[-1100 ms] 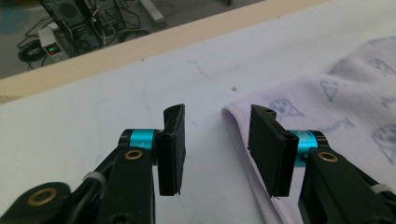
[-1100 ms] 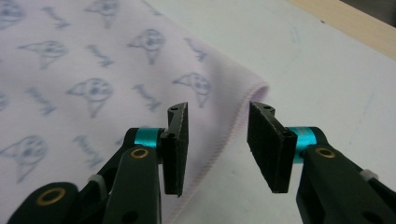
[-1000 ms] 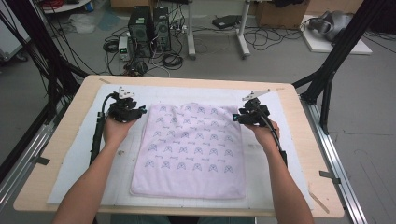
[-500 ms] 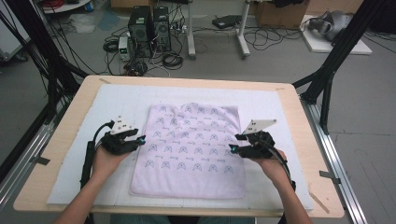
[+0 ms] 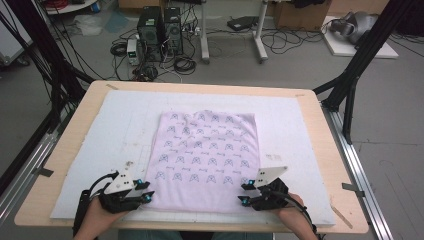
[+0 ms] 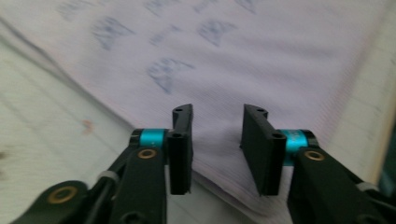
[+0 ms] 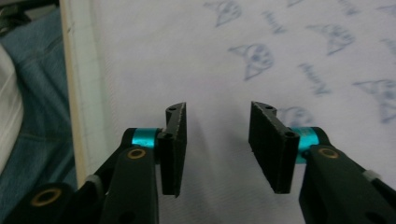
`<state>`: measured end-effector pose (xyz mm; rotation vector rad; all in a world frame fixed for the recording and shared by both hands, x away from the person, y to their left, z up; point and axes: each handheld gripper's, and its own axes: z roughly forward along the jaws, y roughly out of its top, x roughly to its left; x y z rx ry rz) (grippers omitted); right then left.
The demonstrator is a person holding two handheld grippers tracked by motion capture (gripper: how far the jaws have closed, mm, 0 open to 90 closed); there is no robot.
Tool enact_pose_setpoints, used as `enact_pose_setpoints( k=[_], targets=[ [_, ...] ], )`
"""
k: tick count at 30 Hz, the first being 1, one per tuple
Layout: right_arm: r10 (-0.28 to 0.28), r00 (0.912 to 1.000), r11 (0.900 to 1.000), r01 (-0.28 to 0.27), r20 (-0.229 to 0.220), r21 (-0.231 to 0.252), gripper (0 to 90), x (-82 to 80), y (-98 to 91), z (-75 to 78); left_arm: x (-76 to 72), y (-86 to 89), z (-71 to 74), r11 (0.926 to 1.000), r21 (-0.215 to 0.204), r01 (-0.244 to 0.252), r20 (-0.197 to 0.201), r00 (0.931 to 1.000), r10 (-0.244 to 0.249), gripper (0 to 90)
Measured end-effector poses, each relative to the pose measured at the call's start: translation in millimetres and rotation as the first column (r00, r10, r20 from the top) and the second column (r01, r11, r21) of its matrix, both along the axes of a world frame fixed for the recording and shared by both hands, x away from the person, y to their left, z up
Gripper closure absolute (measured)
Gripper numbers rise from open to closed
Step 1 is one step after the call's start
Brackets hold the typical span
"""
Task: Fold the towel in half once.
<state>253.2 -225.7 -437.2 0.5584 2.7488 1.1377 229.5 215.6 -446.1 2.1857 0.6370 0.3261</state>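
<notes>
At the frame's bottom, left gripper (image 5: 142, 191) and right gripper (image 5: 245, 192) flank the pink cloth's (image 5: 205, 155) near corners, jaws spread but just narrowing, pinching nothing.

Both grippers have come back along the cloth's (image 5: 207, 160) sides from its far corners to its near corners. The left gripper (image 5: 145, 191) now sits at the near left corner, the right gripper (image 5: 243, 193) at the near right. Their jaws have just been closing, apart over the hem.
</notes>
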Motion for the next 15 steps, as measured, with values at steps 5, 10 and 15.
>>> enact_pose_setpoints(
  k=[5, 10, 15],
  targets=[
    [0.011, 0.9999, 0.9999, -0.011, -0.004, 0.011, 74.2, -4.1, -2.1, -3.2, -1.0, 2.7, 1.9, 0.9997, 0.007, 0.022, -0.006, 0.9997, -0.022, 84.2],
    [0.027, 0.9996, 0.9995, -0.026, -0.01, 0.016, 73.2, -7.2, -5.9, -3.1, -5.7, 7.4, 1.8, 0.9999, -0.005, 0.016, 0.001, 0.9999, -0.016, 80.9],
    [0.027, 0.9991, 0.9992, -0.028, 0.032, 0.028, 60.3, -11.5, -10.6, -1.0, -10.5, 10.6, 3.0, 0.9996, -0.016, 0.024, 0.005, 0.9997, -0.024, 62.9]
  ],
)
